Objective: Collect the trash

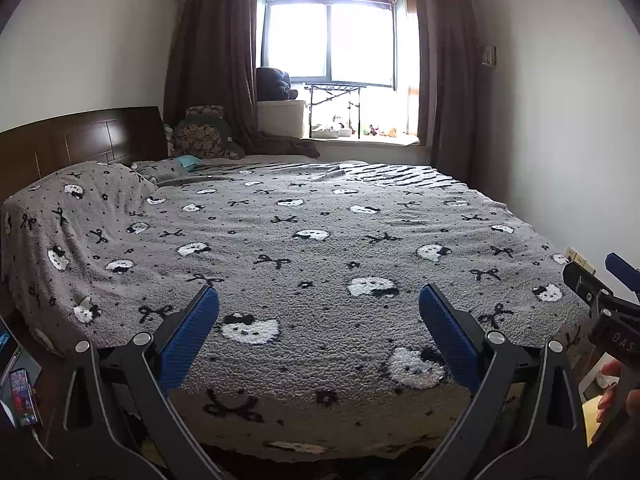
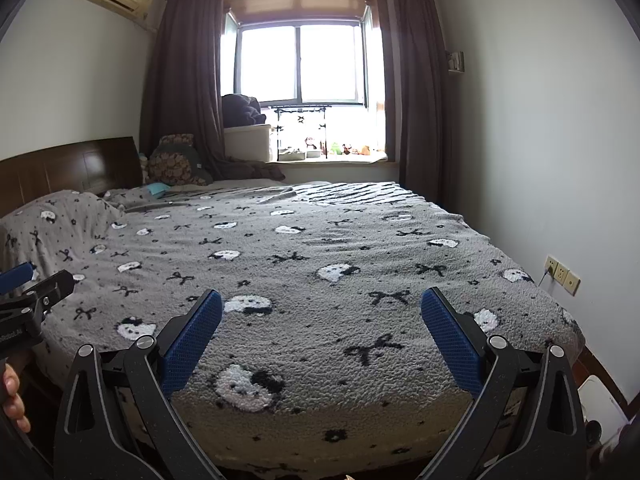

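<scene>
Both grippers are hovering side by side at the foot edge of a bed [image 1: 320,240], pointing toward the window [image 1: 332,40]. The left gripper [image 1: 319,332] is being held with its blue pads [image 1: 196,332] spread wide, gripping nothing; the right gripper [image 2: 321,336] is standing just as wide apart and bare between its pads [image 2: 448,340]. Each one is showing at the edge of the other's view.

A grey blanket [image 2: 320,280] with white cat faces and black bows is covering the bed from foot edge to headboard [image 1: 80,140]. Nothing that reads clearly as trash is lying on it; a small teal thing [image 1: 188,161] is sitting near the head edge beside patterned cushions [image 1: 204,136], too small to identify.

On the window ledge a white box [image 1: 280,118] is carrying a dark bundle of cloth [image 1: 274,82] on top, and small white trays [image 2: 298,155] are sitting under a black rack [image 2: 300,120] near a row of little toys; what the trays are holding cannot be made out.

Left of the bed's foot corner, a phone [image 1: 22,396] is lying with its screen lit. Wall sockets [image 2: 562,274] are showing on the right wall
</scene>
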`<state>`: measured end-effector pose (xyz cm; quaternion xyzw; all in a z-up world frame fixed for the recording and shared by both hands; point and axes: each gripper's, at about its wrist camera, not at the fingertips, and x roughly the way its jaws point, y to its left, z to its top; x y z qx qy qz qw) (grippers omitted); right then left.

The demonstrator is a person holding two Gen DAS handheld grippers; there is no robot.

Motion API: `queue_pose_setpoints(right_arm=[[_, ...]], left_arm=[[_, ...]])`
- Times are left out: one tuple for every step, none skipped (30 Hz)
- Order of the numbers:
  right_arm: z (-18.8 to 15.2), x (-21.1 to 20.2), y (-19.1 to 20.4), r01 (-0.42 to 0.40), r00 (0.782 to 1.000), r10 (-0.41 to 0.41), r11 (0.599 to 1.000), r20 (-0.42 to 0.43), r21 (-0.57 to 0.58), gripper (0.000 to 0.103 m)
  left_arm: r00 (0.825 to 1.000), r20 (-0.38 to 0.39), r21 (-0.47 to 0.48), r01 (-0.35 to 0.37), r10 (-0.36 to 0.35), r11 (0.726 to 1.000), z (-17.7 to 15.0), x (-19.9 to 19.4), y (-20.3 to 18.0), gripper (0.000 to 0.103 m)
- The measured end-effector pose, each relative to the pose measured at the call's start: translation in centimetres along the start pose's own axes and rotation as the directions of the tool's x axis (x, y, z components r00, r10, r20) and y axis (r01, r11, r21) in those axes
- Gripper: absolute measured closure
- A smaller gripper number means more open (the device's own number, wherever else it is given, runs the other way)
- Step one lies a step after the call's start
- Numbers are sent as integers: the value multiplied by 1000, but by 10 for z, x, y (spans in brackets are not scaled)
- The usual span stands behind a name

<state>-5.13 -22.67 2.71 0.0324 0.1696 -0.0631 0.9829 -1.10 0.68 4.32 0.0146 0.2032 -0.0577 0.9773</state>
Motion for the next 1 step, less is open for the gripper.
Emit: queue_pose_setpoints(right_arm=[[0,0,0,1,1000,-1,1000,0,0,3]], left_arm=[[1000,1,2,-2,2,1000,0,0,0,8]])
